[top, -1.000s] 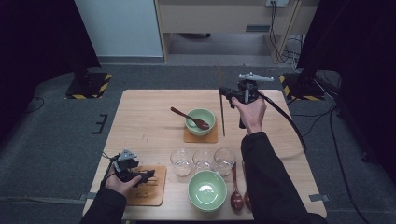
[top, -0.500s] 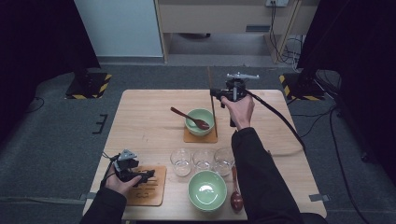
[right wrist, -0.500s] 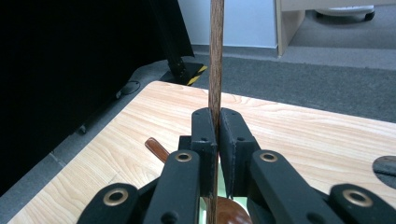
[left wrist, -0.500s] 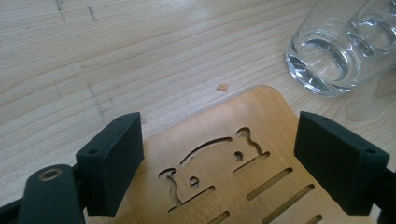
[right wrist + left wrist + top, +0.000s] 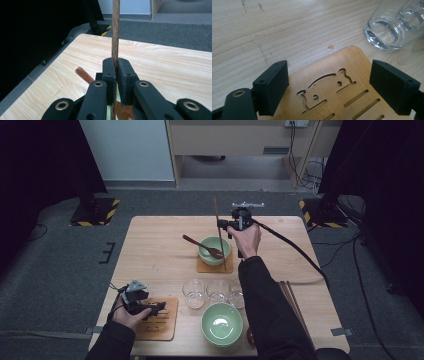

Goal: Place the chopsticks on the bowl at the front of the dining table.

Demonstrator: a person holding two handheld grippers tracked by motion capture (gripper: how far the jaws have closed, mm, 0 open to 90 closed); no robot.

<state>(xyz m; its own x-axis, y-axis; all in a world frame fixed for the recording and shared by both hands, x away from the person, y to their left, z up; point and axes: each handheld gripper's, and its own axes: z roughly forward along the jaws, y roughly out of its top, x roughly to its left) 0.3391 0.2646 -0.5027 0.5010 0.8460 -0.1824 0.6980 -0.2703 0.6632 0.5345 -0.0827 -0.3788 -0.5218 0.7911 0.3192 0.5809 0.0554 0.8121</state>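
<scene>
My right gripper (image 5: 223, 224) (image 5: 116, 67) is shut on a thin brown wooden chopstick (image 5: 219, 237) (image 5: 115, 30), which it holds upright. The stick's lower end hangs by the right rim of the far green bowl (image 5: 214, 251), which stands on a square coaster (image 5: 214, 266). A dark wooden spoon (image 5: 202, 246) (image 5: 83, 73) lies across that bowl with its handle pointing left. My left gripper (image 5: 159, 307) (image 5: 329, 85) rests open over a slotted bamboo trivet (image 5: 156, 325) (image 5: 342, 82) at the table's near left corner, with nothing pinched between its jaws.
Three clear glasses (image 5: 194, 292) (image 5: 387, 32) stand in a row at the table's middle front. A second green bowl (image 5: 222, 324) sits at the near edge. More chopsticks (image 5: 292, 302) lie to the right of my right sleeve.
My right gripper has carried the chopstick left and down, from beside the far bowl to just above its right rim. The left gripper has stayed put.
</scene>
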